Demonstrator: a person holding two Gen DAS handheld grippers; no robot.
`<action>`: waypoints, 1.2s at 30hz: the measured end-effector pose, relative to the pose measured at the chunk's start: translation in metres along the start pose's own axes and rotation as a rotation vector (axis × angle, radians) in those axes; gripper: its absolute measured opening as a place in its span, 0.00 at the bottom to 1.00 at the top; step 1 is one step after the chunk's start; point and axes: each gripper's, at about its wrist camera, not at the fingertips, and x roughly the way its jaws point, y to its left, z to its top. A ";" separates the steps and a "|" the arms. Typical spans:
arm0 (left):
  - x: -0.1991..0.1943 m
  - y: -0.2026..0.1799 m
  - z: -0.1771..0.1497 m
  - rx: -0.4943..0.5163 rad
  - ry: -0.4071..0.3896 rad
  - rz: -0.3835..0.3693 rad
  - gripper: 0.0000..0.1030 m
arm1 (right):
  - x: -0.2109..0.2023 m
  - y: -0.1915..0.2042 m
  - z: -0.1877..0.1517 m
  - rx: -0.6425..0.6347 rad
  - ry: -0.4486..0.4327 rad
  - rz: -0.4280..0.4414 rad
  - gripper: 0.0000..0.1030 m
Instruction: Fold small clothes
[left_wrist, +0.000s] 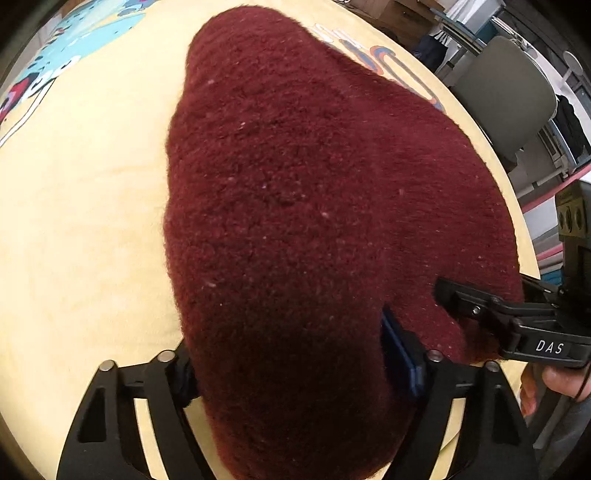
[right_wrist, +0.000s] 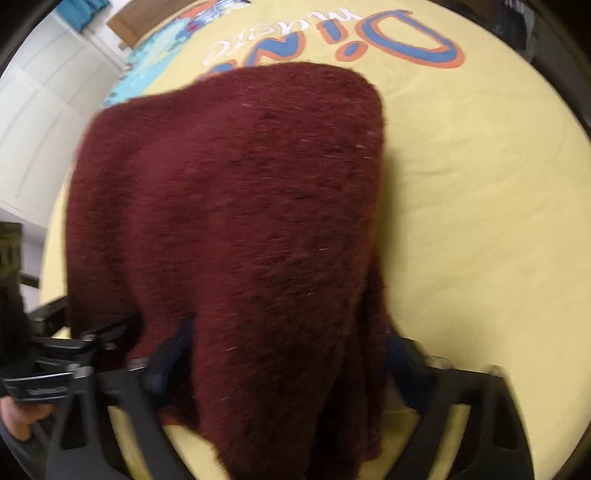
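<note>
Both grippers are down low over the near edge of a maroon fuzzy knit garment (left_wrist: 295, 206), which fills the middle of both wrist views and lies on a yellow printed cloth (left_wrist: 81, 229) with blue-and-orange lettering (right_wrist: 399, 48) at the top of the right wrist view.

Left gripper (left_wrist: 295, 369): the knit runs straight between its fingers at the bottom centre of the frame, a blue pad (left_wrist: 400, 354) against the fabric on the right side, the other pad hidden by the wool. It looks like a wide pinch on a thick bundle of cloth, though the contact on the hidden side I can't confirm.

Right gripper (right_wrist: 288, 369): same picture, blurred — maroon cloth bunched between the two black fingers at the bottom of the frame, dark blue pads on either side. It shows again at the lower right of the left wrist view, with a person's hand (left_wrist: 554, 380) behind it.

Progress? I'd call it mid-fold. The garment already reads as a compact, rounded slab with no sleeves spread out, so some folding looks done. What's left, by my reckoning: carry this near edge over, lay it flat, let go, tidy up.
</note>
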 end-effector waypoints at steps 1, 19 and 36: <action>-0.001 0.000 0.000 0.003 -0.001 -0.002 0.68 | -0.001 0.004 0.000 -0.013 0.002 -0.011 0.71; -0.120 0.028 0.006 0.096 -0.193 -0.084 0.42 | -0.088 0.083 0.003 -0.090 -0.200 0.071 0.34; -0.111 0.180 -0.070 -0.133 -0.137 -0.066 0.46 | 0.040 0.193 -0.001 -0.200 -0.036 0.044 0.36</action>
